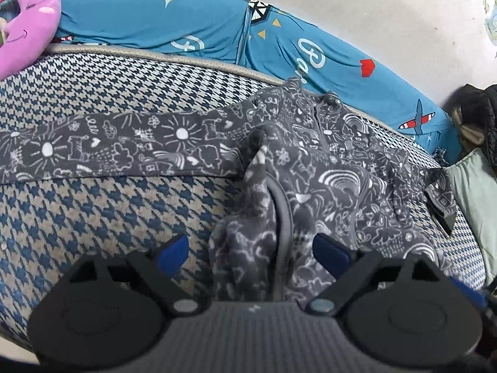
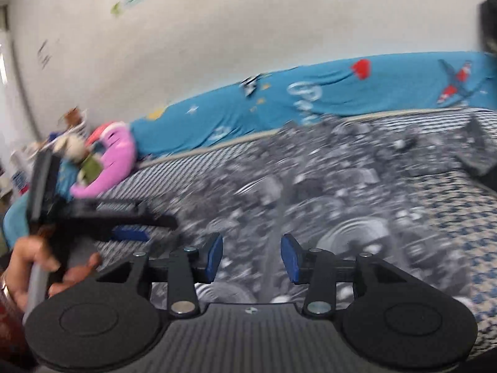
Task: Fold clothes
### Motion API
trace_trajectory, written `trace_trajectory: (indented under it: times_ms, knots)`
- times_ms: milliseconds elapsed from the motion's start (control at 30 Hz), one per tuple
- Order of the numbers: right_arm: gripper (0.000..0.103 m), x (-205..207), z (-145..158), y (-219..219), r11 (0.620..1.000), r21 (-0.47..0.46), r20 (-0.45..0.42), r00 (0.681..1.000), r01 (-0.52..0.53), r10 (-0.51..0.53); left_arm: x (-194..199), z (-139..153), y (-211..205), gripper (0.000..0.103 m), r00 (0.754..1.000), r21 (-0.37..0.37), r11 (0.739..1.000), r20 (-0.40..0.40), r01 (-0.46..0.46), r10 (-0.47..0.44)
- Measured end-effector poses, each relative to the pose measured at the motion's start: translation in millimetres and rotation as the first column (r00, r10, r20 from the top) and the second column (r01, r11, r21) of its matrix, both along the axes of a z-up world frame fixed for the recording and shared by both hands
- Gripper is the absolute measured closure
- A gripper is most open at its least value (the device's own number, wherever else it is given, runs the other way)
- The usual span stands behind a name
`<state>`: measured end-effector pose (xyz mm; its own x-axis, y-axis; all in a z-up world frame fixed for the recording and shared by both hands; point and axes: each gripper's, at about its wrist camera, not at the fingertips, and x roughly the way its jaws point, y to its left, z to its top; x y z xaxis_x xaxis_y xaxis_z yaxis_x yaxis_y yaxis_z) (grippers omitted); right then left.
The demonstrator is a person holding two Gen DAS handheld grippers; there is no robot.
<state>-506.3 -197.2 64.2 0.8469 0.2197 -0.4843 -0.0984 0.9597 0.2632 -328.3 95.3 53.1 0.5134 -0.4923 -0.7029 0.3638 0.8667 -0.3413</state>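
A dark grey garment (image 1: 310,168) with white doodle print lies on the houndstooth bed cover (image 1: 93,205). One sleeve (image 1: 108,149) stretches flat to the left; a bunched fold with a grey zip band rises toward me. My left gripper (image 1: 251,248) stands open, the bunched fabric between its blue pads (image 1: 174,248) but not pinched. In the blurred right wrist view the same garment (image 2: 341,186) fills the middle. My right gripper (image 2: 251,256) is open just above it, over the zip band. The left gripper (image 2: 124,227), held by a hand (image 2: 34,267), shows at the left.
A blue cartoon-print sheet (image 1: 202,25) runs along the white wall behind the bed. A pink plush toy (image 1: 28,28) sits at the far left. Dark clothing (image 1: 478,115) and a pale green item (image 1: 472,186) lie at the right edge.
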Motion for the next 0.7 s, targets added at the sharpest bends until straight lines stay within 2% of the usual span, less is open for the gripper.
trace_trajectory:
  times_ms: [433,600,700]
  knots:
    - [0.061,11,-18,38,0.993,-0.035,-0.059,0.992,-0.115,0.113,1,-1,-5,0.012,1.0,0.024,1.0,0.013,0.015,-0.016]
    - [0.061,17,-26,68,0.979,-0.066,-0.074,0.98,-0.192,0.187,2,4,2,0.012,0.999,0.032,0.999,0.044,-0.027,0.026]
    - [0.053,21,-34,93,0.963,-0.139,-0.071,0.973,-0.23,0.222,5,8,9,0.012,0.998,0.02,0.999,0.049,-0.044,0.043]
